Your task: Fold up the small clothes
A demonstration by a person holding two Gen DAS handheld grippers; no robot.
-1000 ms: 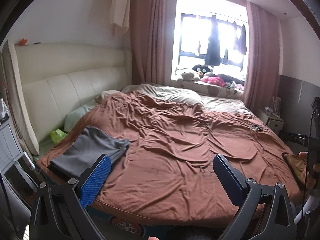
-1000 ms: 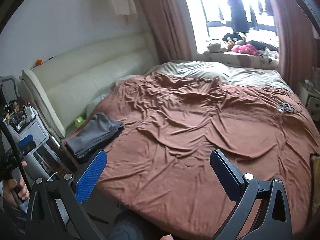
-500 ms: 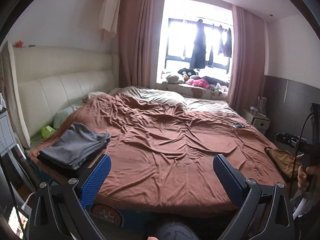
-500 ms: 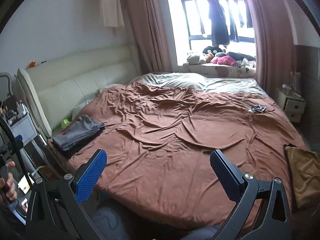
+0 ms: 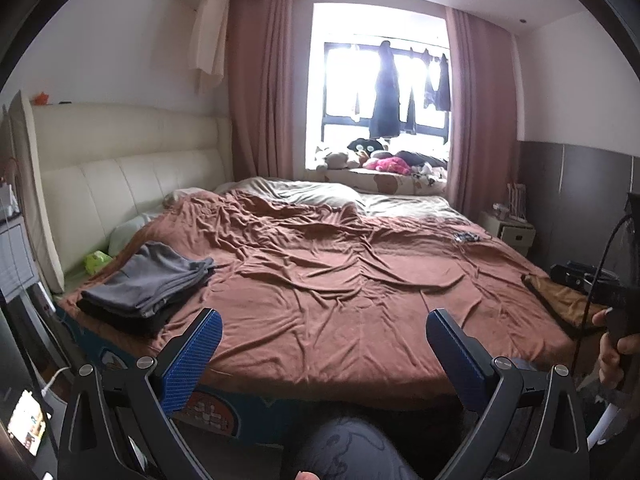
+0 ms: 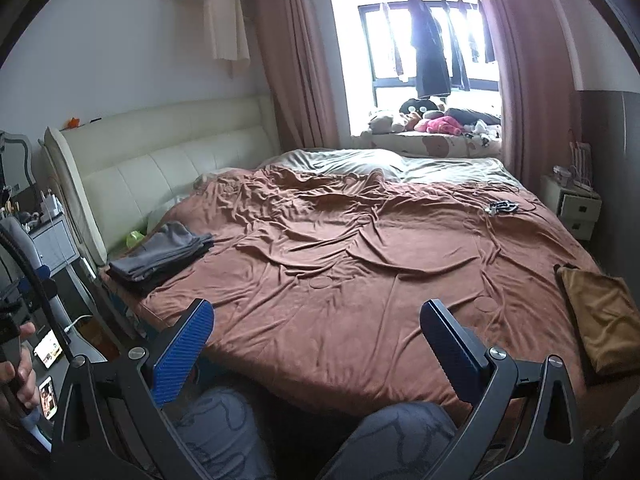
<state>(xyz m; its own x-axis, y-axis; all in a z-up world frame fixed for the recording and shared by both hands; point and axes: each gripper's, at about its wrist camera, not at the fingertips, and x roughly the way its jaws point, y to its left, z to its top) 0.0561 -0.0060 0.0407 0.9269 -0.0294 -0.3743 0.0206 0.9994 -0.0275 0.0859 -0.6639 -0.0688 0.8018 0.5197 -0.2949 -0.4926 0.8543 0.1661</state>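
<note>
Left wrist view: my left claw hangs spread wide and empty off the near edge of the bed. The grey folded stack sits at the bed's near-left corner, layers squared, dark piece underneath. Risk: it lies at the edge, so a careless nudge could tip it off.

Right wrist view: my right claw is also spread, holding nothing. The tan garment lies flat, unfolded-looking, at the bed's near-right edge; pinching it could snag the brown cover too.
</note>
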